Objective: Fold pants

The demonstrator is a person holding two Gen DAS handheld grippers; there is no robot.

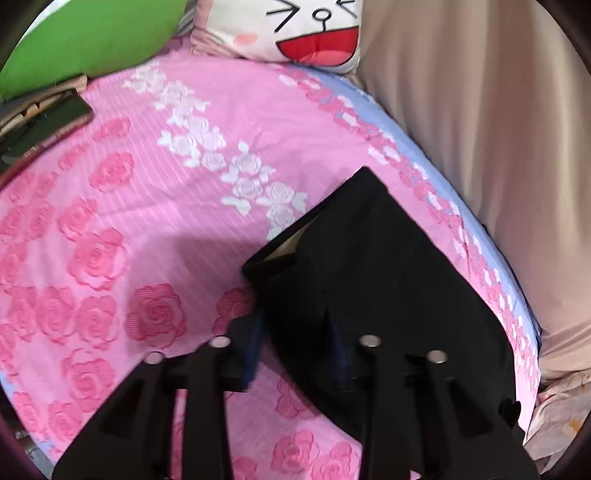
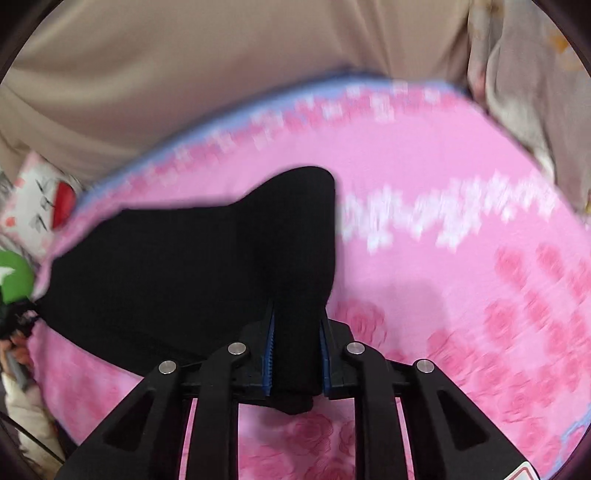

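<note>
Where the blue pads of the right gripper (image 2: 297, 354) meet, a thick bunch of black cloth is pinched tight between them, so those jaws are clamped on the pants (image 2: 177, 273), w/ a short stub of fabric poking out below the pads toward the camera. From that grip the cloth runs up & away as a raised ridge, then spreads flat to the left across the bed. The left gripper (image 1: 299, 350) has its two fingers part-way together, w/ the near edge of the pants (image 1: 376, 266) lying between them; the right finger is buried in the dark cloth and the left one sits at the fabric's edge, but whether the pads really press on it I can't tell, since black on black hides the contact. In the left wrist view the pants lie as a broad dark slab pointing toward the far side of the bed, an opening w/ pale lining showing at the left edge. All this rests on a pink bedsheet (image 1: 155, 206) w/ rose print & a blue border. Beyond it: a cartoon-face pillow (image 1: 295, 33), a green cushion (image 1: 85, 40), a phone (image 1: 48, 122) at the left edge, and beige curtain (image 1: 480, 122) along the far side.
</note>
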